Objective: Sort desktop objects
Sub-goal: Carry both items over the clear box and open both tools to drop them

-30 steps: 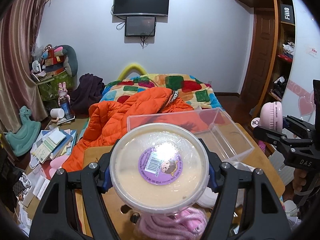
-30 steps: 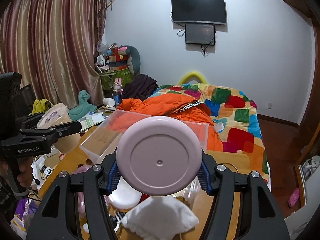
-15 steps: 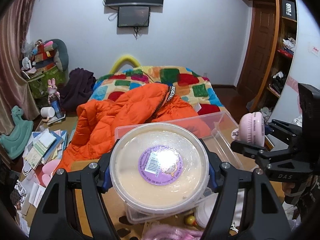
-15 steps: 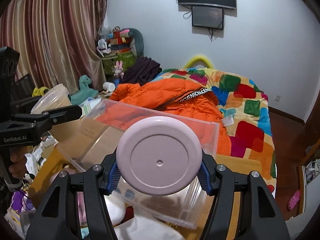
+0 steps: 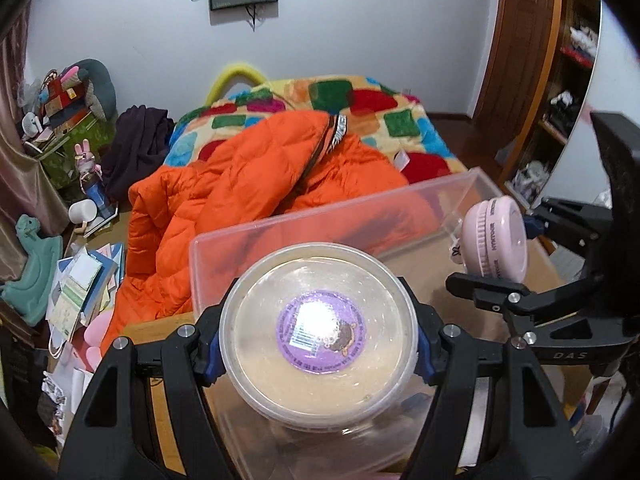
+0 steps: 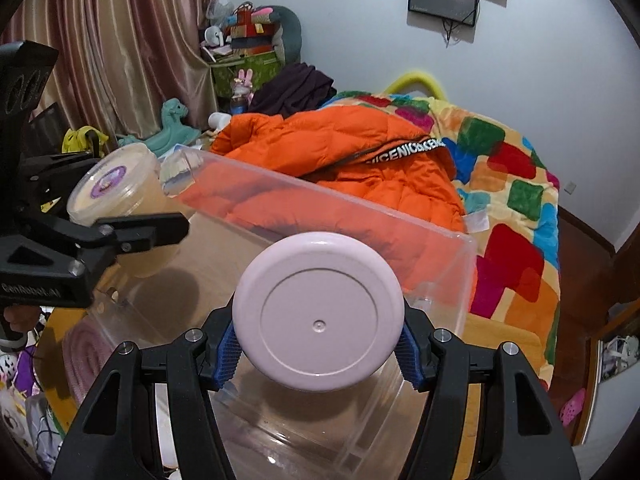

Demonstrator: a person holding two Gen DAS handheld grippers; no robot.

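Holding: left tongs [image 5: 318,354] are clamped on a tub [image 5: 318,340], blue pads pressed against its sides
Tub: round, clear plastic, pale stuff inside, purple label on the lid, lid facing the camera
Right tongs [image 6: 318,354]: squeezed onto a pink case [image 6: 318,312], flat round face toward the lens
Case from the left view: seen edge-on at the right, some lettering around the rim, too small to read
Bin [image 5: 420,208]: big clear box on the worktop [image 5: 160,330], open top; both the tub and the case hang over its opening, tub toward the left end, case toward the right
Inside bin: looks bare where it shows
Behind: orange jacket [image 5: 240,196] piled on a bed with a patchwork blanket [image 6: 512,184]
Left of worktop: books and papers [image 5: 86,280], teal toy horse [image 6: 176,124]
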